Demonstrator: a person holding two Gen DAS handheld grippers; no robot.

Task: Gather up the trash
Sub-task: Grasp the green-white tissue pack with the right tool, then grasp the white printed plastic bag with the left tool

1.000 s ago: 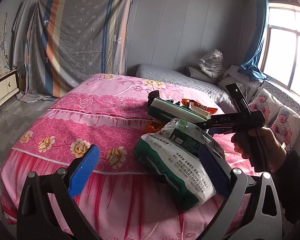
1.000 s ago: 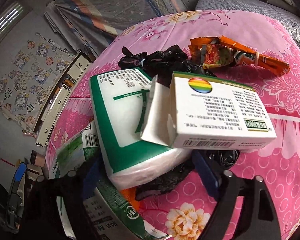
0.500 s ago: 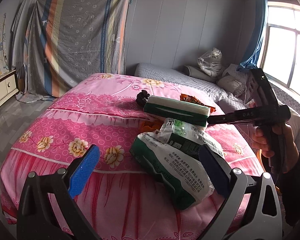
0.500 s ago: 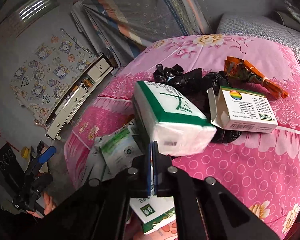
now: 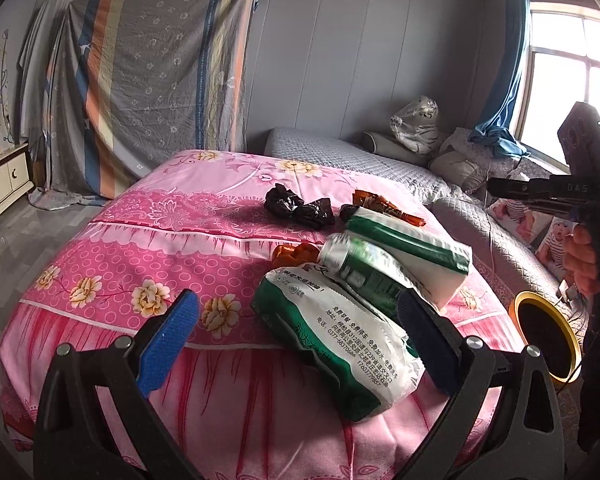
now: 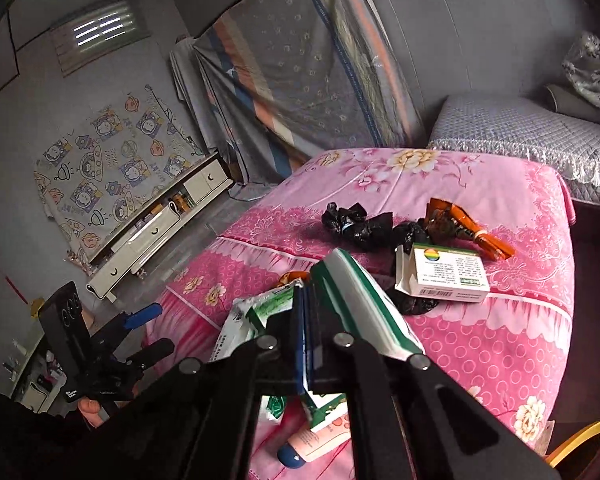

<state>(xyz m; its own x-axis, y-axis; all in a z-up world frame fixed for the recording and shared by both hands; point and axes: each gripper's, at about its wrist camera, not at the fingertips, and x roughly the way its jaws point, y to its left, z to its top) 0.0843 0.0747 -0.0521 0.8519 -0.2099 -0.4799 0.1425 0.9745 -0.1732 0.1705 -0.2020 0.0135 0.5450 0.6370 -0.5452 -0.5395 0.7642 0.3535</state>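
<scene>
On the pink flowered bed cover (image 5: 148, 216) the trash lies in one group, and I give every place from the white and green tissue pack (image 5: 404, 252) in the middle of it. Just in front of this pack, toward the near edge of the bed, lie two soft green and white packets (image 5: 332, 328), one partly over the other, and the upper one touches the pack. Behind the pack there are crumpled black bags (image 5: 300, 208) and an orange wrapper (image 6: 468, 228). To the right of the pack, seen from the right wrist, a small white box (image 6: 444, 272) with a rainbow circle rests on one black bag, its flap open.

The left gripper (image 5: 296, 332) hangs before the near edge of the bed with its blue pads wide apart; nothing is between them. The right gripper (image 6: 306, 320) is raised above the pack, its pads are pressed flat together and no trash is between them. Right of the pack, beside the bed, stands a round bin with a yellow rim (image 5: 548, 336).
</scene>
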